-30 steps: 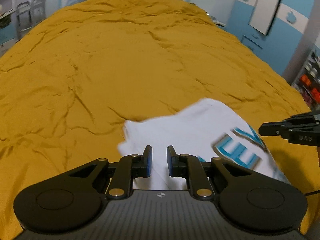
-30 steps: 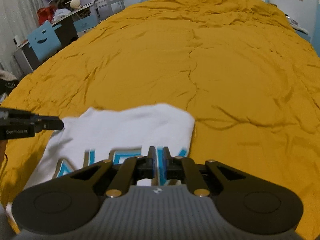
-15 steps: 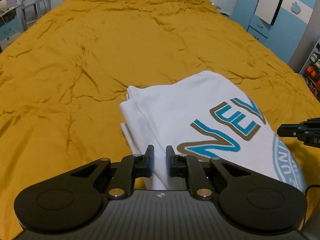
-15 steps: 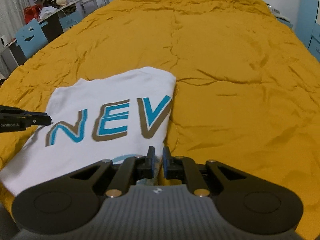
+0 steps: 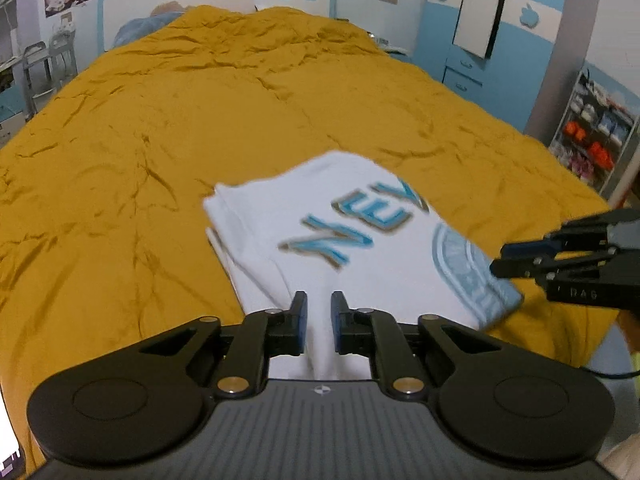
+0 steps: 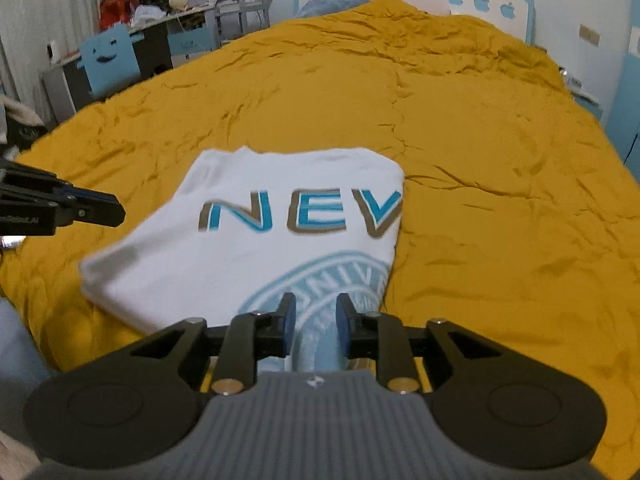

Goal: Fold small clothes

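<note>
The white shirt (image 6: 256,248) lay folded on the yellow blanket (image 6: 480,128), near the close edge of the bed, with blue letters and a round blue badge facing up; its near edge ran up between the fingers of both grippers; the left gripper (image 5: 319,322) had just been closing, and its jaws stood close together, pinching a white fold of the shirt; the right gripper (image 6: 316,326) had just been opening, and its jaws stood a little apart with the pale blue part of the shirt between them, but not squeezed; a blue chair (image 6: 110,60) with a smiley face stood beside the bed; a blue cupboard (image 5: 480,40) stood on the other side.
</note>
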A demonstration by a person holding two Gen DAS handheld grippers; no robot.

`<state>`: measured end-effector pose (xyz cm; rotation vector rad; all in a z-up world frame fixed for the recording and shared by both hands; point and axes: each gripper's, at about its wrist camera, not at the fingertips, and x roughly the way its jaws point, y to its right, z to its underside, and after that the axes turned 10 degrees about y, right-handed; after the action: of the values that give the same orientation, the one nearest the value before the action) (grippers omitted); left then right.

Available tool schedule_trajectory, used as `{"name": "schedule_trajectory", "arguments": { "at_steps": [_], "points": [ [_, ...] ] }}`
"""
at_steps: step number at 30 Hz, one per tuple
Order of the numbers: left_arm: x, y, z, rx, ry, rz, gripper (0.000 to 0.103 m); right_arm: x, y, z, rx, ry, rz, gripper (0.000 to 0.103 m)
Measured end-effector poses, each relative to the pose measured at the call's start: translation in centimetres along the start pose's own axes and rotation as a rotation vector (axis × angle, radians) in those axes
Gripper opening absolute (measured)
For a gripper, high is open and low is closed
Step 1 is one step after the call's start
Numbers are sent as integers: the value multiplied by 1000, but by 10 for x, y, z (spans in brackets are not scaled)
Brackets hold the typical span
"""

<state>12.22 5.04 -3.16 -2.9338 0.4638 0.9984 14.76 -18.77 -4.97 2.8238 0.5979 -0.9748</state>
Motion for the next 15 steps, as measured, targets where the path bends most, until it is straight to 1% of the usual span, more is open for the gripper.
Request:
{"name": "schedule_trajectory", "arguments": {
  "at_steps": [3,5,10,13,15],
  "points": [
    [4,2,18,-14,-43,-28,9,-5,-2,17,-3,-21,23,17],
    [6,-2,29,-32,-69,-26,8,-3,1,27,16,-48,29,17],
    [18,-3,51,-37,-124,-41,8,7,3,51,38,-69,32,17],
    [24,1,63,9,-128,-57,8,19,6,62,61,-96,28,17],
    [29,1,70,19,-123,-66,8,24,9,68,77,-102,20,17]
  ]
}}
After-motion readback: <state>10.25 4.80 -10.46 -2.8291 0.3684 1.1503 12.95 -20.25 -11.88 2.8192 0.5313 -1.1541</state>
